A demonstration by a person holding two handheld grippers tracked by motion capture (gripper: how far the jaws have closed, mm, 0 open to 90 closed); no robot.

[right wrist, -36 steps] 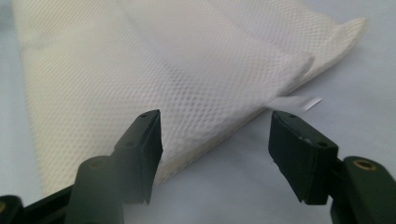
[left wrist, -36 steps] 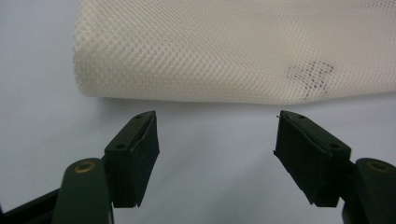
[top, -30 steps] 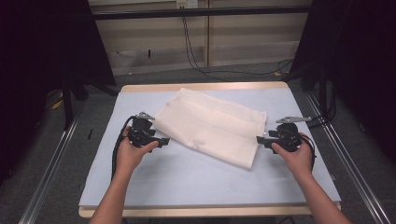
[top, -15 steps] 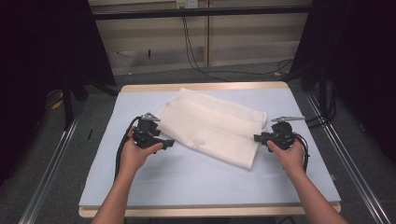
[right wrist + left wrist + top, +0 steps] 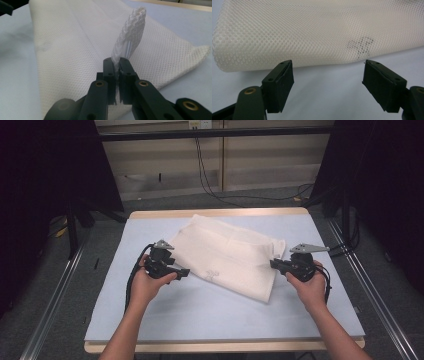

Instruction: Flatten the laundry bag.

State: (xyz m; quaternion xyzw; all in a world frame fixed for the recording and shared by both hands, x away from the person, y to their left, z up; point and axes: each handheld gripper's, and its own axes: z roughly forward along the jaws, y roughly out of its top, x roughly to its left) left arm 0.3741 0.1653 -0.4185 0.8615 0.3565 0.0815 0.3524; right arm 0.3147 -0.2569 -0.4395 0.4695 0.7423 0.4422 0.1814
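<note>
A folded white mesh cloth [image 5: 225, 255] lies slantwise on the pale blue table cover [image 5: 200, 315]. My left gripper [image 5: 183, 272] sits at the cloth's left edge. In the left gripper view its jaws [image 5: 329, 82] stand open just short of the cloth [image 5: 312, 32], with a faint grey mark showing through the mesh. My right gripper [image 5: 274, 264] is at the cloth's right edge. Its jaws have just been closing and now pinch a raised fold [image 5: 130, 35] of the cloth [image 5: 75, 50] between the pads [image 5: 117, 70].
The table's wooden rim [image 5: 215, 213] shows at the far side. Metal rails [image 5: 367, 285] run along both sides of the table. Cables [image 5: 210, 175] trail over the floor behind, and dark curtains hang at left and right.
The right gripper's jaws have shut on the cloth's right edge, and that hand has shifted slightly toward the cloth. The left hand has edged a little closer to the cloth.
</note>
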